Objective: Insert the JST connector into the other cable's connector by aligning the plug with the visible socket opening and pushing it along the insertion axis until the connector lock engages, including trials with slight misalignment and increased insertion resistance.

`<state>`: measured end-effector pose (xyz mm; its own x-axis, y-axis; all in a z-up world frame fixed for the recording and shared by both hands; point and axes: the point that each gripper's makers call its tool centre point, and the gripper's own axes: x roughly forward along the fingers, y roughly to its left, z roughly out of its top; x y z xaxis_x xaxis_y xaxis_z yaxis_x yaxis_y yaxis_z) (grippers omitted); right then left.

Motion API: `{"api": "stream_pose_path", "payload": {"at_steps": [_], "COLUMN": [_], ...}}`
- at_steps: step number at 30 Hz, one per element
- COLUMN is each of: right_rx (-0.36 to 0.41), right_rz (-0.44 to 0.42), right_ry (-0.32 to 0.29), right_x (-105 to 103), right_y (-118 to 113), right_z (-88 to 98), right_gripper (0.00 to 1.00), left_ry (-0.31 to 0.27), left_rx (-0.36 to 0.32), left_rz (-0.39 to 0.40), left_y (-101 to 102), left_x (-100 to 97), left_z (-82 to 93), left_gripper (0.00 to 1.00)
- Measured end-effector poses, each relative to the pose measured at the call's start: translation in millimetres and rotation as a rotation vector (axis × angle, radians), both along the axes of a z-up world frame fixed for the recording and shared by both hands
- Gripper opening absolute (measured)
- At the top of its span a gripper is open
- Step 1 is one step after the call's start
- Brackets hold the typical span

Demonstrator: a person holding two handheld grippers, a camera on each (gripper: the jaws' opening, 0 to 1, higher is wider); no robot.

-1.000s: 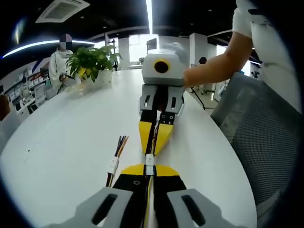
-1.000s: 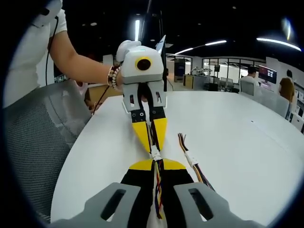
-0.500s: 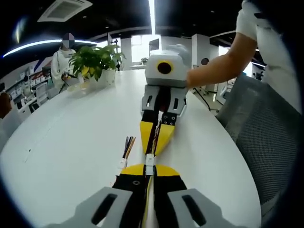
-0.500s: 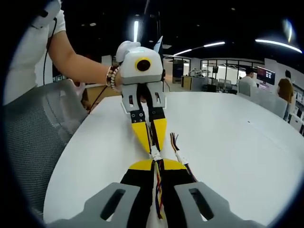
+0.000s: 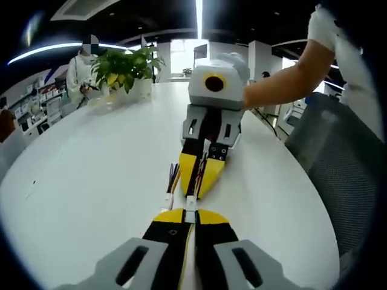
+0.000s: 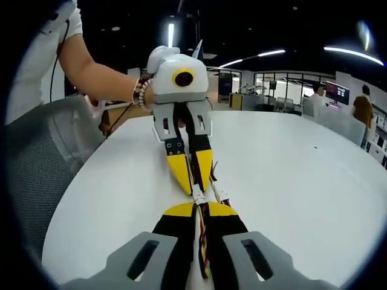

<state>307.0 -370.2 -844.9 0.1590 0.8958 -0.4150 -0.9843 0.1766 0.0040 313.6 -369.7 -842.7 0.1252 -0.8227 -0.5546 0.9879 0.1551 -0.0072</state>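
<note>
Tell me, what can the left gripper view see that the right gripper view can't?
Left gripper view: a plant at the table's far side, with a person behind it.
Right gripper view: a bracelet on the wrist holding the other gripper, and a screen far off.
Both: the white table, the left gripper and right gripper meeting tip to tip, each with jaws shut on a cable, white connectors between them, and a spare cable lying alongside.

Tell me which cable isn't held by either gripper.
The spare cable lying loose on the white table, beside the jaws. The other two run inside the left gripper and right gripper, connectors meeting.
</note>
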Motion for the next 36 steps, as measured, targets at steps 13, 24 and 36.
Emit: {"api": "stream_pose_path", "payload": {"at_steps": [13, 24, 36], "right_rx": [0.010, -0.003, -0.025], "right_rz": [-0.003, -0.013, -0.035], "right_ry": [-0.002, -0.009, 0.001], "right_x": [-0.2, 0.5, 1.2], "right_y": [0.8, -0.4, -5.5], "right_z": [-2.2, -2.7, -3.6], "right_gripper": [0.03, 0.04, 0.08], "left_ry": [-0.012, 0.006, 0.005], "left_rx": [0.001, -0.003, 0.007], "left_rz": [-0.006, 0.014, 0.021], "left_y": [-0.8, 0.5, 2.8], "left_x": [0.1, -1.8, -6.3], "left_z": [-3.3, -3.2, -3.0], "left_gripper": [0.00, 0.01, 0.03]}}
